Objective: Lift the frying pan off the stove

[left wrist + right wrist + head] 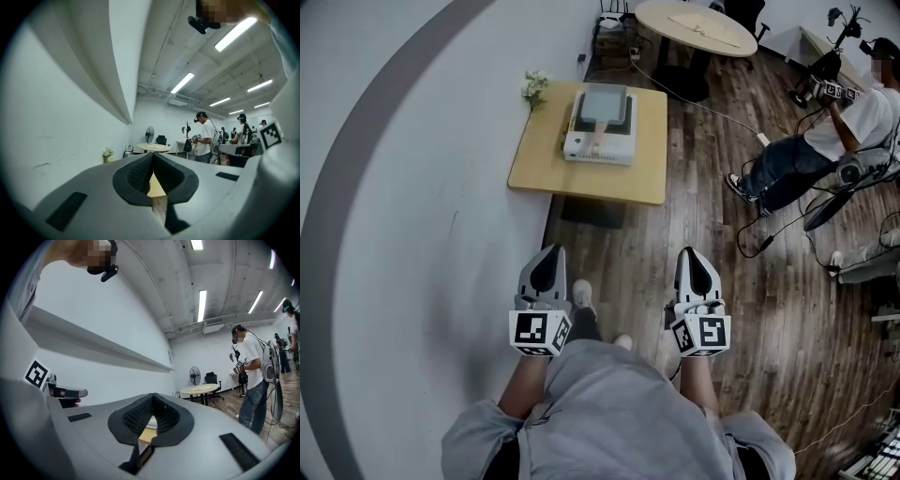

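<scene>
Two grippers, both pinched fully together, both empty: nothing sits between the dark pads of either one. The left gripper (548, 255) and the right gripper (695, 255) hang side by side on the near side of the low wooden table (542, 161), well apart from it, with their noses aimed toward it.

Up on that table, toward its far half, sits a white stove (598, 148). The frying pan (606, 105) rests on top of the stove, grey and squarish, not yet lifted. Neither gripper touches pan, stove or table, and a stretch of dark wooden floor (619, 253) lies between the table's near edge and the jaws.

A small bunch of white flowers (534, 87) stands at the table's far left corner. Beyond the table's far side comes a round table (694, 23). Off to the low table's right, well apart, another person (834, 141) in a white shirt is busy with their own gear. Along the table's left side runs a white wall (394, 187) crossed by a grey band.
</scene>
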`<state>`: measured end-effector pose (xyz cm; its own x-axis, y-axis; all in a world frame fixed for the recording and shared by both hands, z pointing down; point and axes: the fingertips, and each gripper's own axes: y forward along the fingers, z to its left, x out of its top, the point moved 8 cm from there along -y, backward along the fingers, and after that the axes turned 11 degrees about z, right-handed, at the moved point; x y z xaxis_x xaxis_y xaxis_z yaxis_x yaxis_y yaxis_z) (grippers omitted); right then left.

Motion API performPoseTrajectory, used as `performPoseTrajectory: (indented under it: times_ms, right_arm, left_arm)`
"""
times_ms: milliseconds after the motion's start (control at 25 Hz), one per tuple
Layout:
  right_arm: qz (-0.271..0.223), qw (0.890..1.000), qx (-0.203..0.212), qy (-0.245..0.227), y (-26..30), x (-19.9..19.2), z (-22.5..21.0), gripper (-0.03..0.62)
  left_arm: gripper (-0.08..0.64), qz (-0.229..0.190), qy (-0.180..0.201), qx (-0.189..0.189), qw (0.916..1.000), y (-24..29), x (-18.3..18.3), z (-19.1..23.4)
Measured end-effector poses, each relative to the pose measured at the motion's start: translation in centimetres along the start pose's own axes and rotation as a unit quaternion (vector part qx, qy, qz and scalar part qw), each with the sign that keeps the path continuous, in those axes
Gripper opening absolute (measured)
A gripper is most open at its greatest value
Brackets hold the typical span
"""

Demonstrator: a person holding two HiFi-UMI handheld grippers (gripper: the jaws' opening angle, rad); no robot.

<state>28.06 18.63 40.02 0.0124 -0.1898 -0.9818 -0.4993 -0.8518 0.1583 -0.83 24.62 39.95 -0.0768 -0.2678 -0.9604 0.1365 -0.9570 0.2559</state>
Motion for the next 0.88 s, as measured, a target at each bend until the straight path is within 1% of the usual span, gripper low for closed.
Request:
performPoseTrajectory:
  times_ms: [280,480,680,880]
  right_arm:
    - [-0.006,1.000,-0.021,-0.012,6.4,1.8,-0.6,-0.001]
    - [-0.020,0.999,-0.036,-0.016,11.5,4.0,0.0,-0.001]
    - [-0.021,0.999,-0.043,-0.007,17.2,4.2,1.3,-0.001]
    - [-0.016,0.999,-0.044,0.002,20.8,4.3,3.0,0.000]
  left_arm:
    - [0.002,-0.021,-0.003,-0.023,0.9995,6.9,2.6,3.6]
    - [0.002,-0.031,0.003,-0.041,0.9987,10.8,5.1,7.1]
    - [0.002,-0.030,0.007,-0.045,0.9985,14.0,6.4,11.8]
    - [0.002,-0.013,0.007,-0.047,0.9988,16.1,6.7,15.5]
